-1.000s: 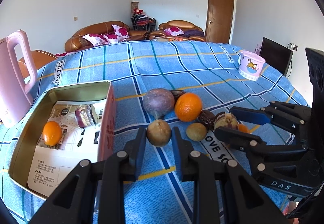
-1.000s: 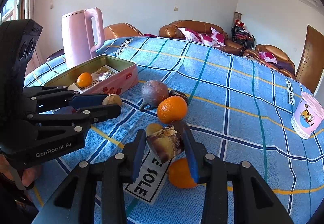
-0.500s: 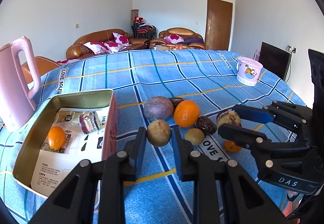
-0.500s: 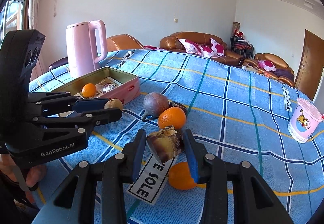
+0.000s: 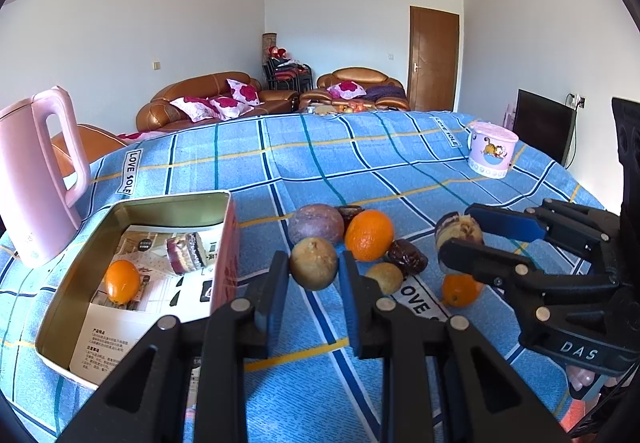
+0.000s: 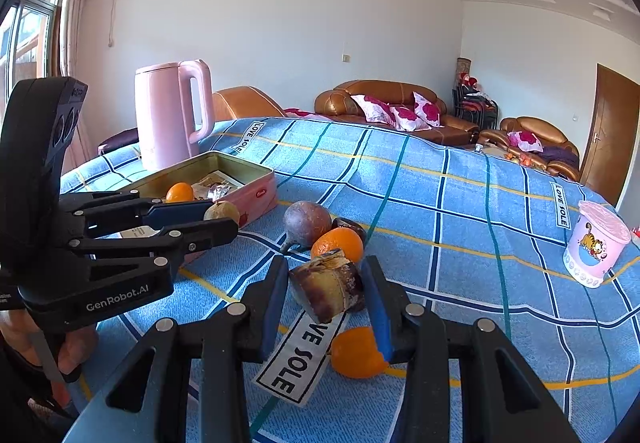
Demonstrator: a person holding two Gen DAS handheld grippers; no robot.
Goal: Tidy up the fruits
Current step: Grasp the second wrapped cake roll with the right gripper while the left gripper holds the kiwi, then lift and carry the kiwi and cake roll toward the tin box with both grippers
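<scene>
Fruits are riding in both tongs: left gripper (image 5: 314,269) is clamping a brown ball (image 5: 313,268), right gripper (image 6: 326,291) a cut chunk (image 6: 327,290). Round skin is risking a slip short of the tin (image 5: 224,243).

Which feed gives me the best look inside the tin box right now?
The left wrist view: it looks down into the tin box, showing the small orange fruit, a wrapped item and printed leaflet. The right wrist view sees the box low and side-on, partly behind the left gripper.

Bright daylight from the window (image 6: 28,31) — sharp frames, fisheye-bent black edges.
</scene>
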